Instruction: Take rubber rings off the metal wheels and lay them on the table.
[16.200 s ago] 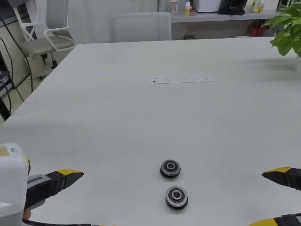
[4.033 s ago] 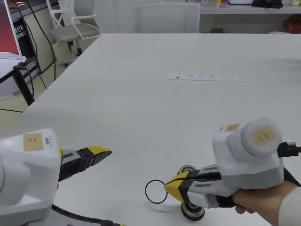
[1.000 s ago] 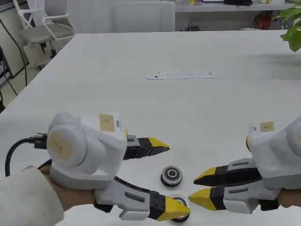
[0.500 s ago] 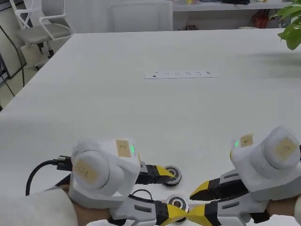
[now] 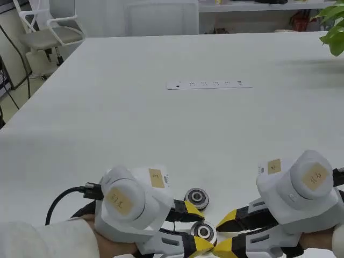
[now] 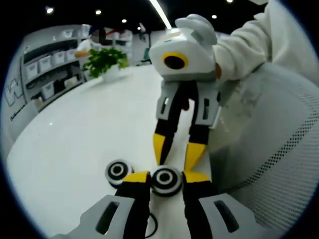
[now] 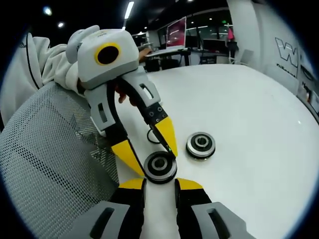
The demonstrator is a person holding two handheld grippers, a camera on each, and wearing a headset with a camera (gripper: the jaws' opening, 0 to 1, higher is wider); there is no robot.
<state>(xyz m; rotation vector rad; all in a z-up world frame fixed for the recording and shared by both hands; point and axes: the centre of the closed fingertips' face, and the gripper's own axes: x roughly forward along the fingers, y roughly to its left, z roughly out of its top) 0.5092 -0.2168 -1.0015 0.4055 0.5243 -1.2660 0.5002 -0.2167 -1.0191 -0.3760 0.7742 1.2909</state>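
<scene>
Head view: two metal wheels lie flat on the white table (image 5: 161,123) close to the person. The near wheel (image 5: 204,232) sits between the two sets of yellow tips, and the far wheel (image 5: 196,198) is just beyond it, apart from it.
Left gripper view: the left gripper (image 6: 166,177) has one tip on each side of the near wheel. The tips look pressed to its rim, so it appears to be pinching the wheel in place.
Right gripper view: the right gripper (image 7: 160,184) has its jaws at a narrow gap with nothing between them. The near wheel lies dead ahead, right at the tips.
Key relation: the grippers meet nose to nose across the near wheel, left from one side and right from the opposite side. Both are at the wheel, but the left has it and the right has not.
Wheel's lie: flat with its axle pointing up. It has no long axis to line up with, so the rim can be reached from any side.
Rubber ring: the near wheel's outer band is dark and is probably the ring, though it is too small to be sure.
Loose ring: a thin black ring (image 7: 151,134) lies on the table beside the left gripper's jaw, partly hidden.
Next move, as a judgement: the right tips need to catch the dark band at the edge facing them while the left keeps the wheel from sliding.
</scene>
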